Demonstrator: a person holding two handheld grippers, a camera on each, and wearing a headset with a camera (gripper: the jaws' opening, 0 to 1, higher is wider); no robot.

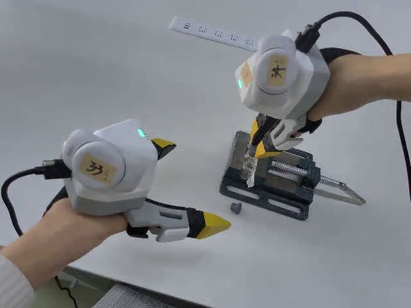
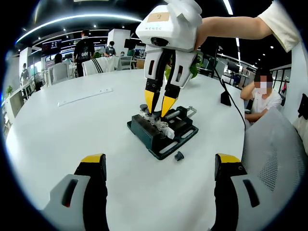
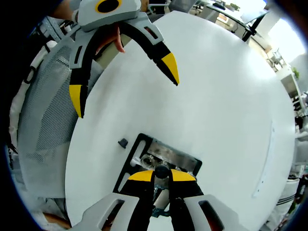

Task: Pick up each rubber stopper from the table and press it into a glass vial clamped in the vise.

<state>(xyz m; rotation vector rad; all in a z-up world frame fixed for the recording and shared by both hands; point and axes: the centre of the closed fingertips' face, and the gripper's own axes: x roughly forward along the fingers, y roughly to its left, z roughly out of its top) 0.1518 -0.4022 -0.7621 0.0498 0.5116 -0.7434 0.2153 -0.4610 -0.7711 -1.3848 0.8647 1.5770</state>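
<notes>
A white power strip lies flat at the upper middle of my head view. In my left gripper view a grey mesh chair stands at the right edge. People gather at the upper left, under a curved ceiling light.

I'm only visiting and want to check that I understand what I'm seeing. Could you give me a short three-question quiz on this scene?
1. True or false: the left gripper, with its yellow-tipped jaws, grips a stopper.
2. Where does the small dark grey rubber stopper lie? A) on the white table, beside the dark metal vise; B) between the vise's clamps; C) on the long white power strip.
3. Fill in: the right gripper, above the vise, is shut on a second ____.

Key: 1 false, its jaws stand wide apart with nothing between them; 2 A; 3 second stopper.
</notes>
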